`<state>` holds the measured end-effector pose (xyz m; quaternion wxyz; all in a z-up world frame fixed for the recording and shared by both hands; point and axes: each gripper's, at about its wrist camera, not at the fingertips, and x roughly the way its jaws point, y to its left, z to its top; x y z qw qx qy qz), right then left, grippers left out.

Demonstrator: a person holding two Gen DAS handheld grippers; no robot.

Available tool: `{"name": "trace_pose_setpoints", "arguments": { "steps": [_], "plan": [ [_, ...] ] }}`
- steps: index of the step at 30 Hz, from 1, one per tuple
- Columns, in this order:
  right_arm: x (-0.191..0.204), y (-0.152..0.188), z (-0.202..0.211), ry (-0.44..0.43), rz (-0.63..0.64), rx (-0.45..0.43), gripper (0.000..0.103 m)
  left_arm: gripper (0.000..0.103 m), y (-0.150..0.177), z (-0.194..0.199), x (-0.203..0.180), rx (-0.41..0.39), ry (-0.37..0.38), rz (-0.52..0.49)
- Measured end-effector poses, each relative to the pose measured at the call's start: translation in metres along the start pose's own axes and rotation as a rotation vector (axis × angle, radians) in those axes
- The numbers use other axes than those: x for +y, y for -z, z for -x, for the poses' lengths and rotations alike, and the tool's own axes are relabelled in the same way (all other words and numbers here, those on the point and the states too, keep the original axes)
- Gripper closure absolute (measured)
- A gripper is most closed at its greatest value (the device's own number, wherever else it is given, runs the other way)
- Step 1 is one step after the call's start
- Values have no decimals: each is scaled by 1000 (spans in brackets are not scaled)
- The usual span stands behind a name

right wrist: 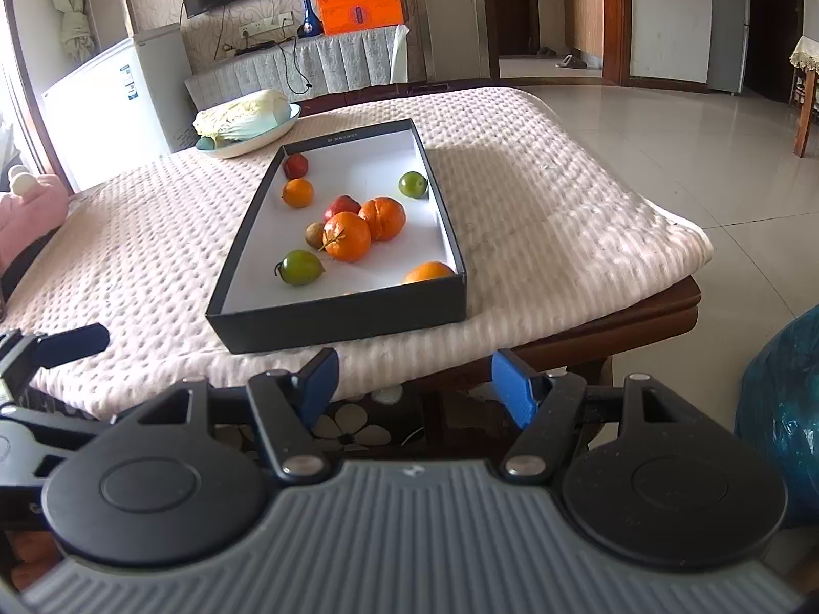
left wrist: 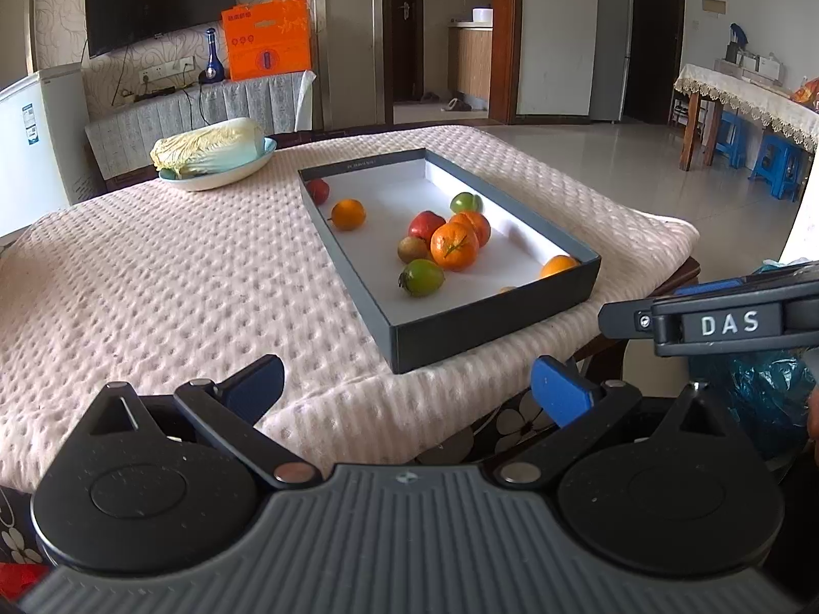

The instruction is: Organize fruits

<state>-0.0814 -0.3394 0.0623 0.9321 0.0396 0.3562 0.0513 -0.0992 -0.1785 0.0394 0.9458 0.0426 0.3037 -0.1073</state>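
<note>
A dark box with a white floor (left wrist: pixel 491 322) (right wrist: pixel 338 317) lies on the padded table and holds several fruits: oranges (left wrist: pixel 454 245) (right wrist: pixel 347 236), green fruits (left wrist: pixel 422 278) (right wrist: pixel 300 267), red fruits (left wrist: pixel 426 225) (right wrist: pixel 295 166) and a small brown one (left wrist: pixel 412 249). My left gripper (left wrist: pixel 407 389) is open and empty, held short of the table's near edge. My right gripper (right wrist: pixel 414 384) is open and empty, also short of the near edge, in front of the box. The right gripper's side shows in the left wrist view (left wrist: pixel 727 322).
A bowl with a napa cabbage (left wrist: pixel 215 153) (right wrist: pixel 245 123) stands at the table's far left. A white quilted cloth (left wrist: pixel 179 266) covers the table. A blue plastic bag (right wrist: pixel 783 409) is at the right, off the table. A pink object (right wrist: pixel 25 215) lies at the left.
</note>
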Motion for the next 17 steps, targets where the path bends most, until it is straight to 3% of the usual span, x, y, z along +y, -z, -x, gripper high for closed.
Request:
{"name": "trace_pose_setpoints", "arguments": {
  "steps": [11, 15, 17],
  "plan": [
    [-1, 0, -3, 0, -2, 6, 35, 0, 1, -13, 2, 40, 10, 10],
    [-2, -1, -5, 4, -4, 12, 35, 0, 4, -9, 0, -7, -38, -7],
    [-2, -1, -6, 7, -4, 14, 35, 0, 2, -11, -2, 3, -5, -17]
  ]
}}
